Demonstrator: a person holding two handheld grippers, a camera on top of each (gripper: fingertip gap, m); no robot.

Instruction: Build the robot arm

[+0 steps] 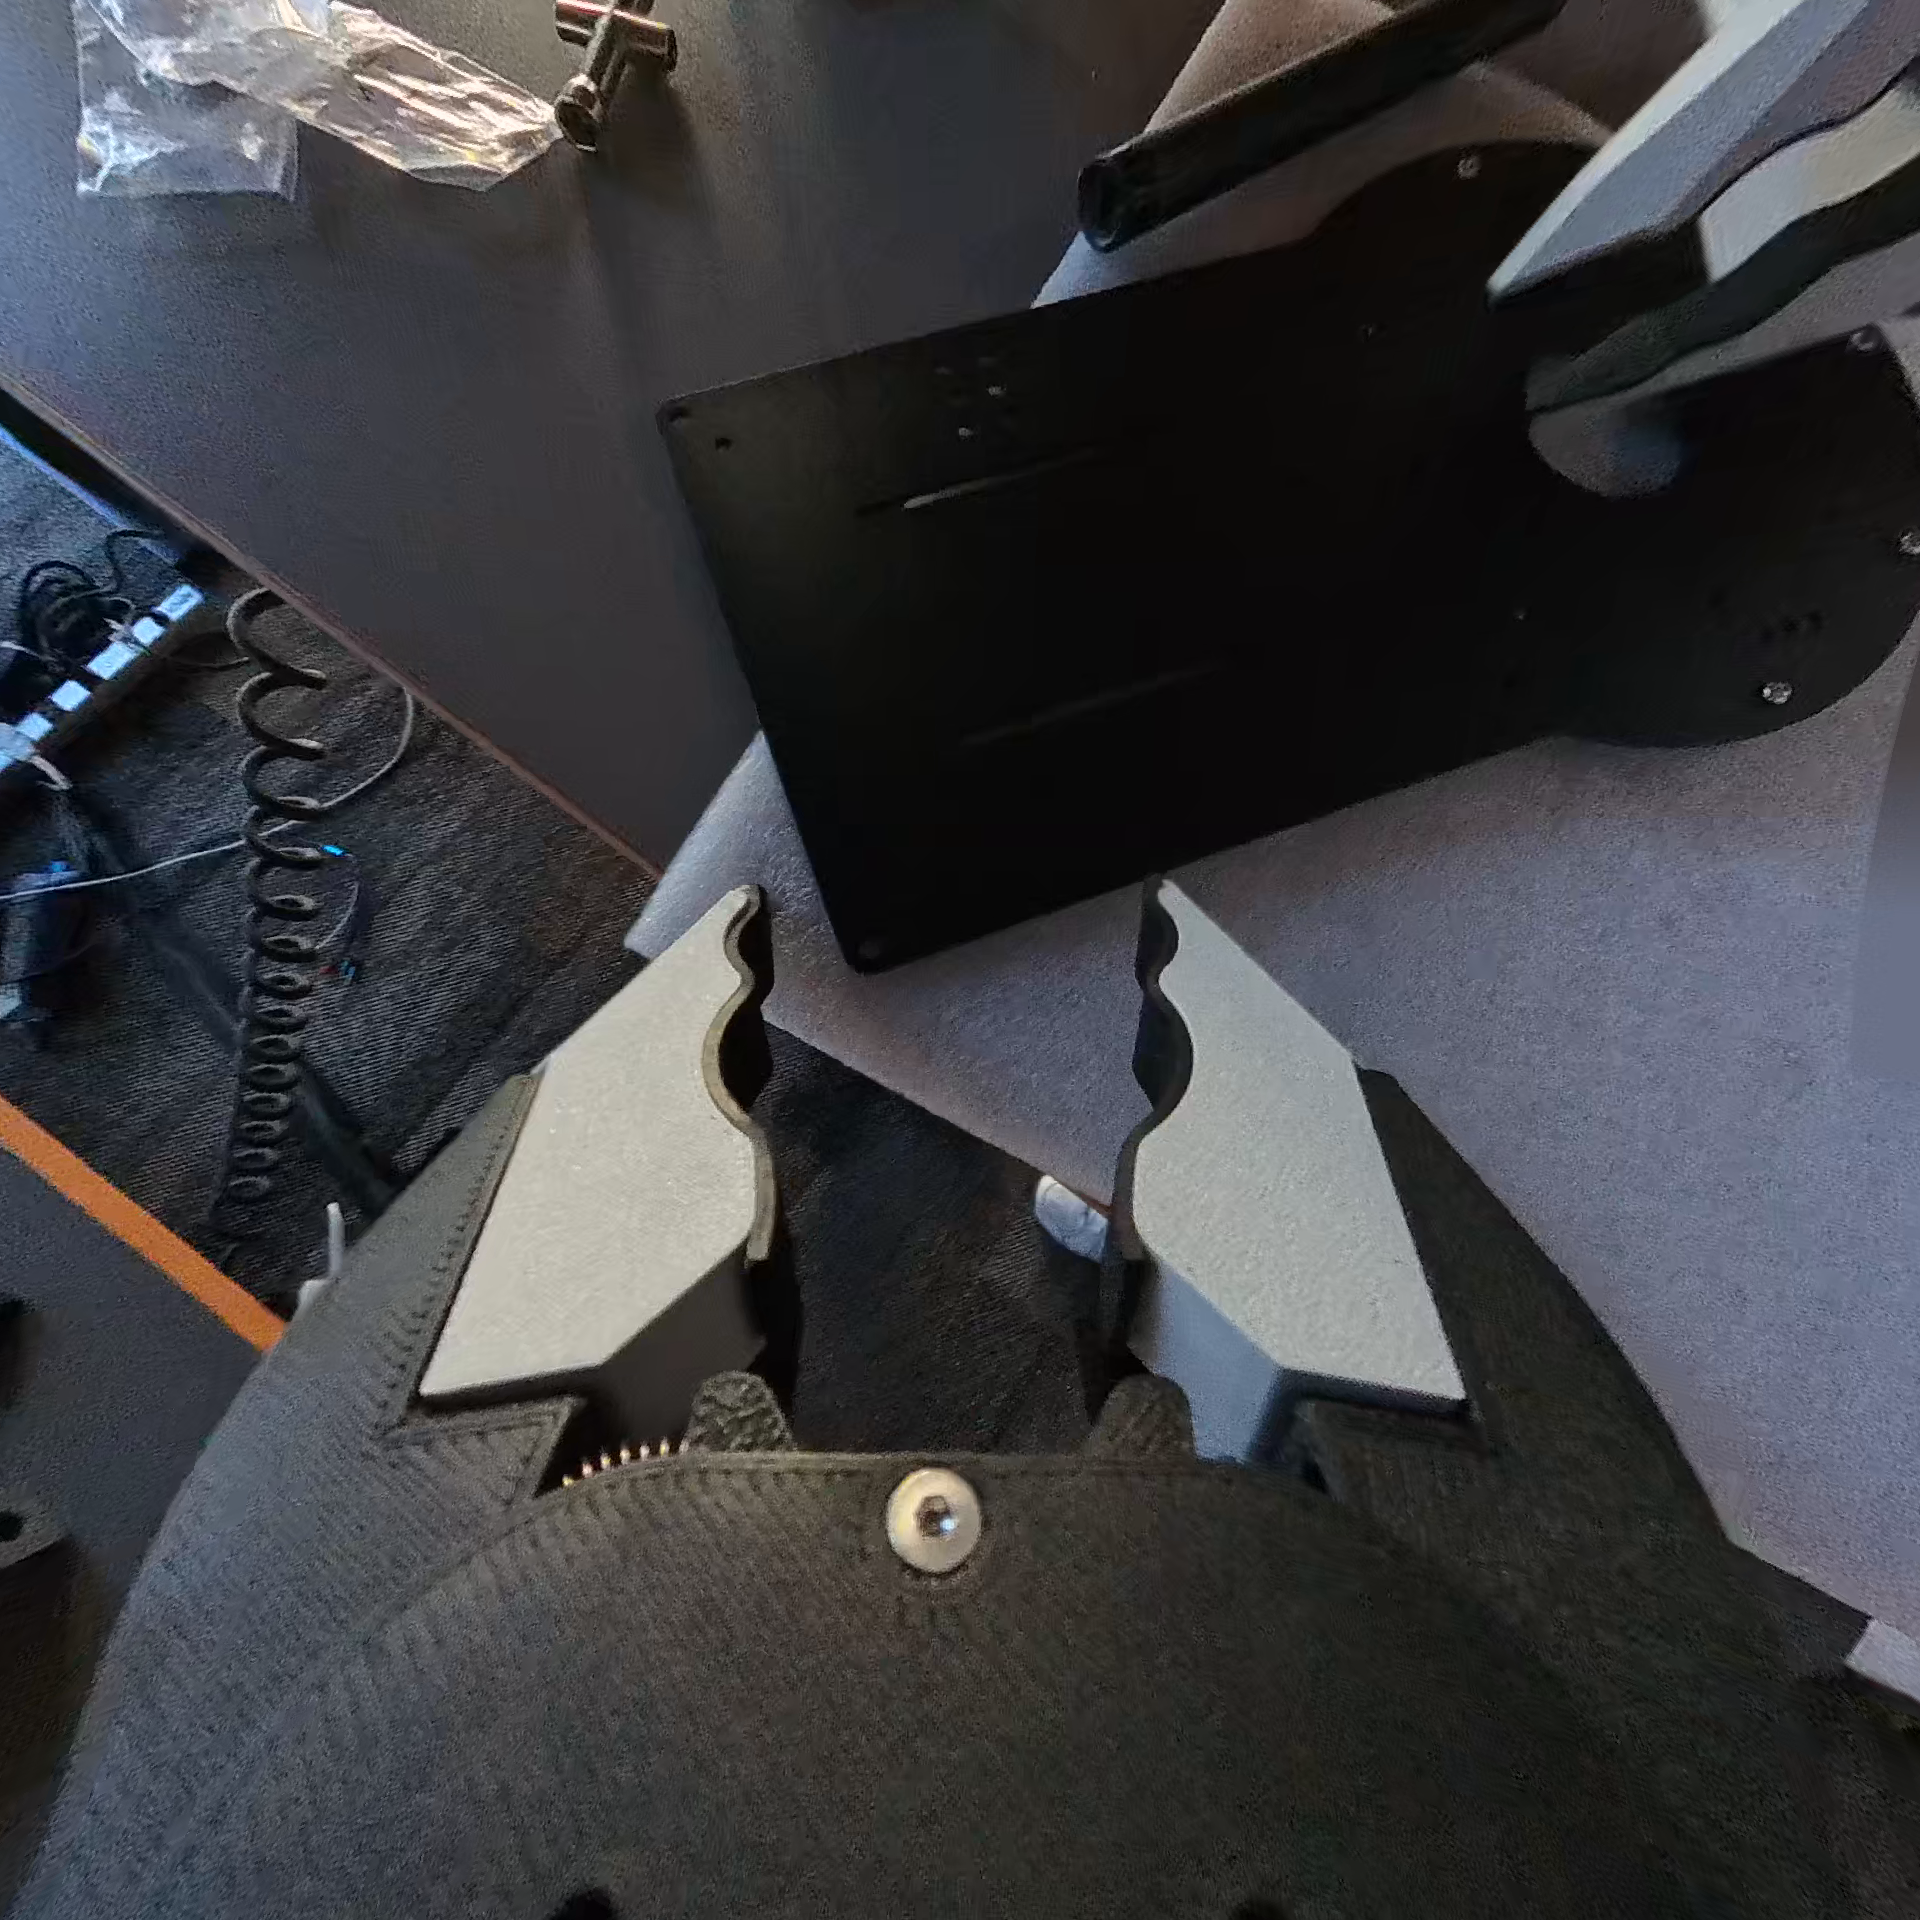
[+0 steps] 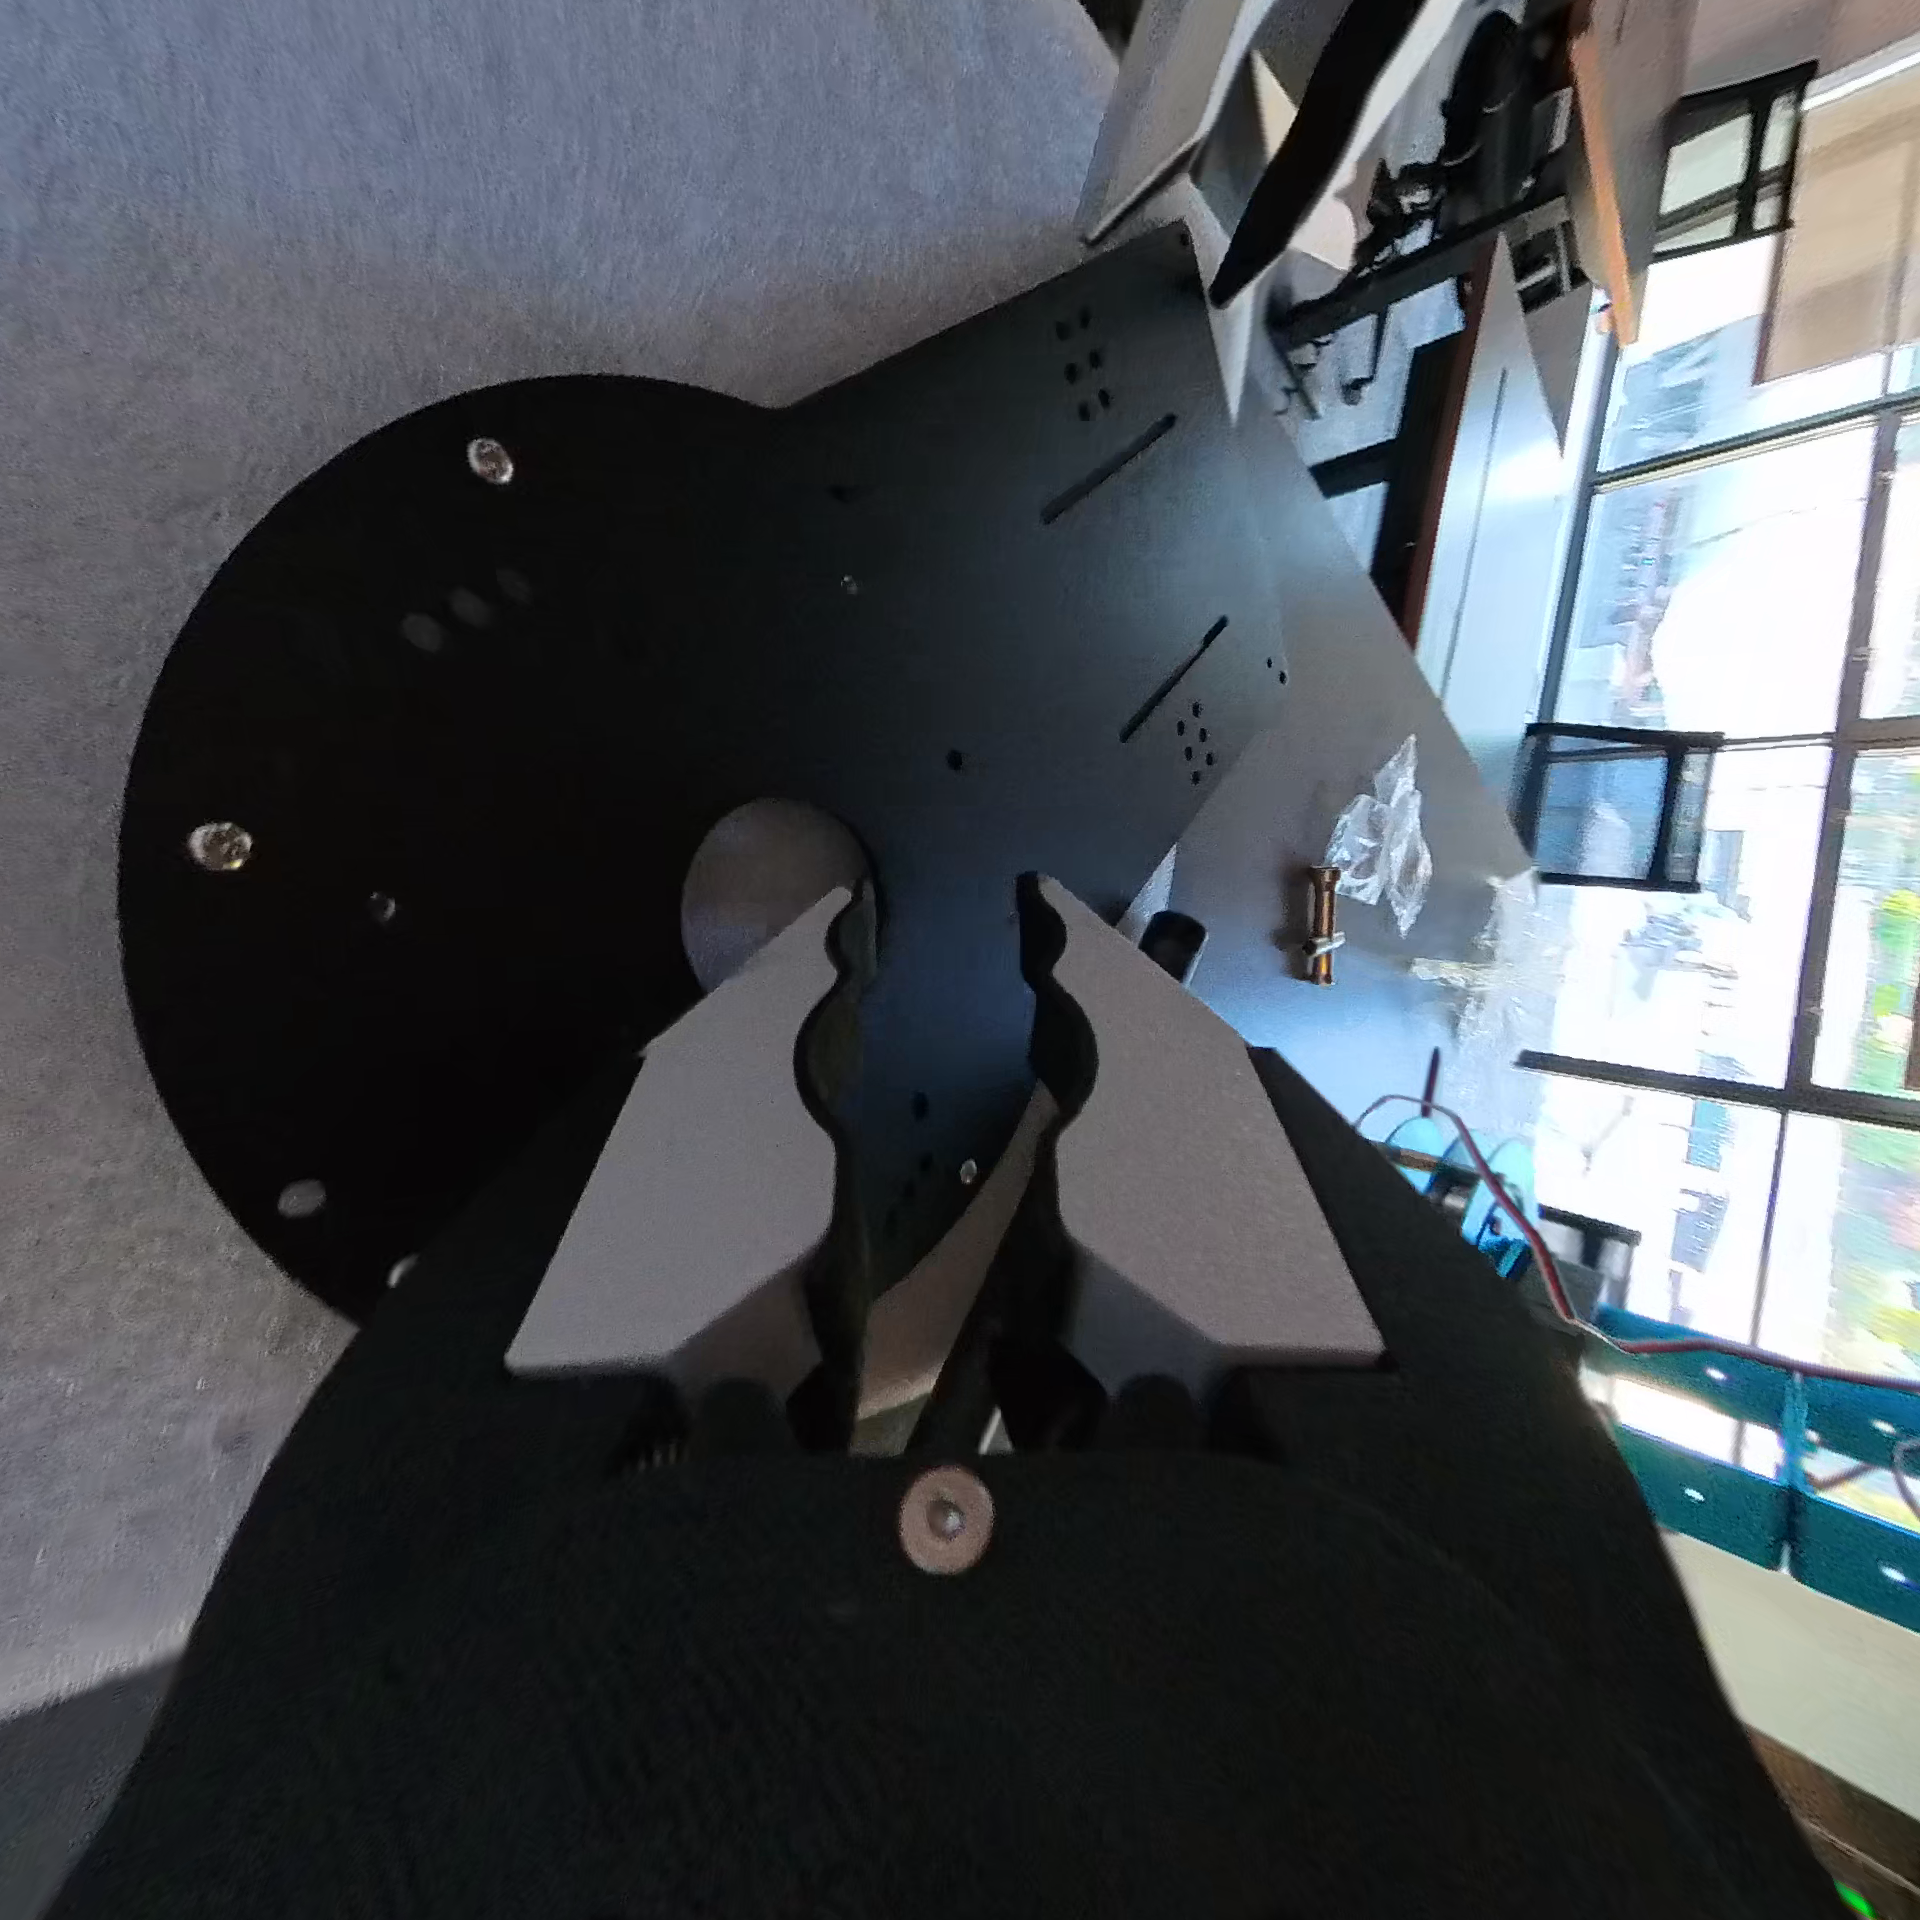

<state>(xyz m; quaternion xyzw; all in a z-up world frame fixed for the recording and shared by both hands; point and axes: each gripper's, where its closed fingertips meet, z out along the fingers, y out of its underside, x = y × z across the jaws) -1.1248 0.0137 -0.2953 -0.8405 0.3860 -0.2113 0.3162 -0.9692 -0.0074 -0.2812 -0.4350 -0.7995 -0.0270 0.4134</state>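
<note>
Hovering with nothing held, the left tongs [image 1: 951, 935] are spread wide, with only grey foam mat [image 1: 1558, 987] and dark floor in the gap. Just ahead of the tips is the near corner of a black plate [image 1: 1143, 623], which lies on the mat and is not touched by these tongs.

The right tongs [image 2: 940, 883] are narrow and sit over the plate's neck, where the rectangular part meets the round end. One tip overlaps the rim of the big round hole [image 2: 758, 883]. Plate surface shows through the gap, and I cannot tell if they are pinching it or just poised on it. Silver screws are seated in the round end, and other holes there look unfilled.

Farther out past the plate:
- a black tube [image 1: 1299, 114] at the mat's edge
- a metal cross wrench [image 1: 613, 62] and a clear plastic bag [image 1: 291, 94] on the dark counter [image 1: 416, 364]
- a brass standoff [image 2: 1320, 925] lying loose on the counter beside the bag

A coiled cable [image 1: 275, 904] lies on the floor off to the left tongs' left.
</note>
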